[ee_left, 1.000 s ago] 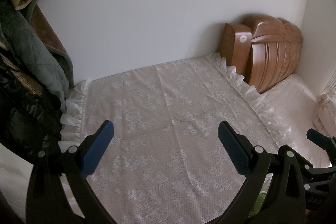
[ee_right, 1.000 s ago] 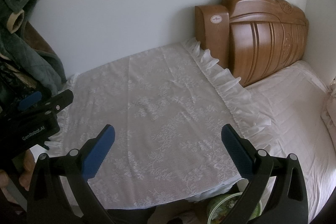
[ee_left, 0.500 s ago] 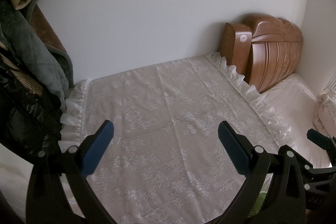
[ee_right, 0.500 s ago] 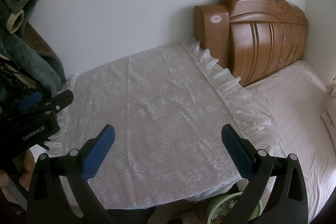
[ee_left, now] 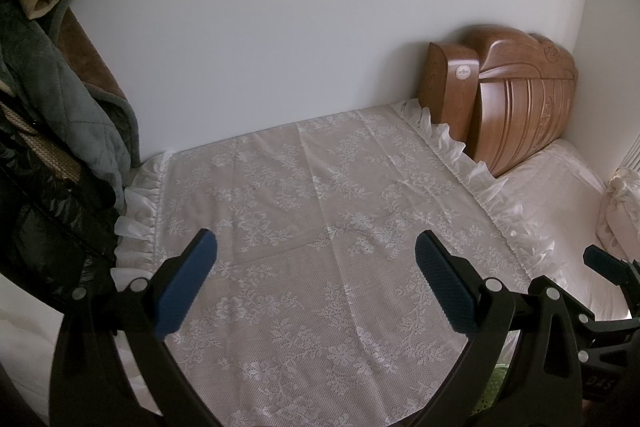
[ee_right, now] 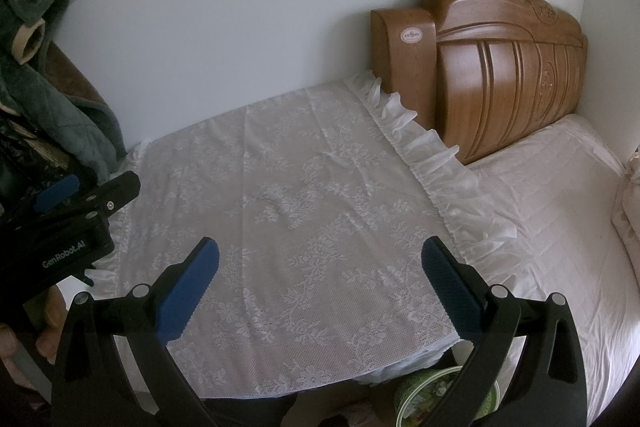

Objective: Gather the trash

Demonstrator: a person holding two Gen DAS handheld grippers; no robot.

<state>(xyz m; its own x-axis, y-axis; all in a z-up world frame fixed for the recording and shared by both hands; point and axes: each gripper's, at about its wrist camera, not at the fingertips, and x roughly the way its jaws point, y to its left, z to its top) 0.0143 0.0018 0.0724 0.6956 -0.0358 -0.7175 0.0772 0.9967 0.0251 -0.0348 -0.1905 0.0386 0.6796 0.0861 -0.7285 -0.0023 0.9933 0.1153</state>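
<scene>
- Hovering over white lace cloth on a low surface: left gripper, jaws spread wide, nothing between them.
- Right gripper also spread wide and empty, above the cloth's near edge.
- Green-rimmed trash bin with scraps inside sits below that edge, partly hidden by the right finger.
- Wooden headboard and bed to the right; hanging coats to the left.

Left tongs: spread wide, holding nothing.
Right tongs: spread wide, holding nothing.
Position: side by side, level.
</scene>
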